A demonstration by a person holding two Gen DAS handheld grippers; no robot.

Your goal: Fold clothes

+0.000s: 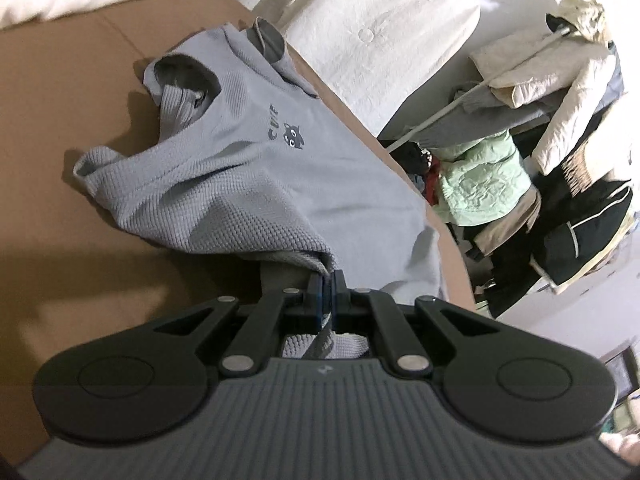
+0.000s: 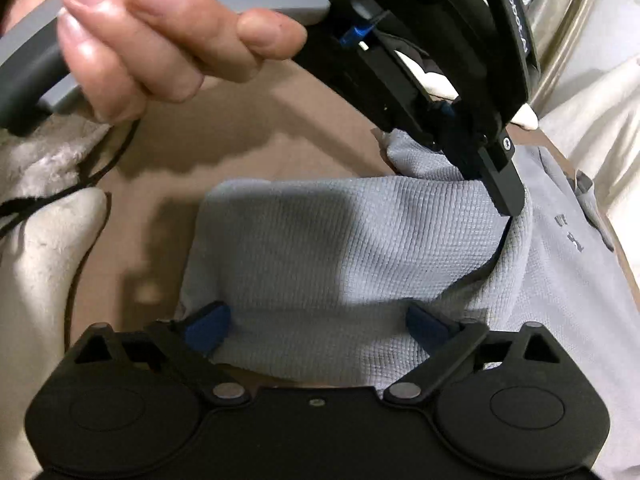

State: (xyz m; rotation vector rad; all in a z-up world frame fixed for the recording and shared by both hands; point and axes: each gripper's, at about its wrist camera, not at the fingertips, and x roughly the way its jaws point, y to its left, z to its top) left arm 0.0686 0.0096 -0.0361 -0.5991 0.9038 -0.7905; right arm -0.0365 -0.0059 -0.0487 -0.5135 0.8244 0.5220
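Observation:
A grey-blue waffle-knit shirt [image 1: 248,168] with a small "CUTE" cat print lies on brown cardboard [image 1: 60,160]. My left gripper [image 1: 326,280] is shut on a bunched corner of the shirt and lifts it slightly. In the right wrist view the left gripper [image 2: 500,192] pinches the shirt's fabric [image 2: 320,248] from above, held by a bare hand [image 2: 160,40]. My right gripper [image 2: 318,324] is open, its blue pads [image 2: 208,322] spread on either side of the shirt's near edge, which lies between them.
White bedding [image 1: 380,32] borders the cardboard at the far side. A rack with hanging jackets and clothes [image 1: 540,140] stands to the right. A white fluffy sleeve [image 2: 44,248] and a black cord are at the left of the right wrist view.

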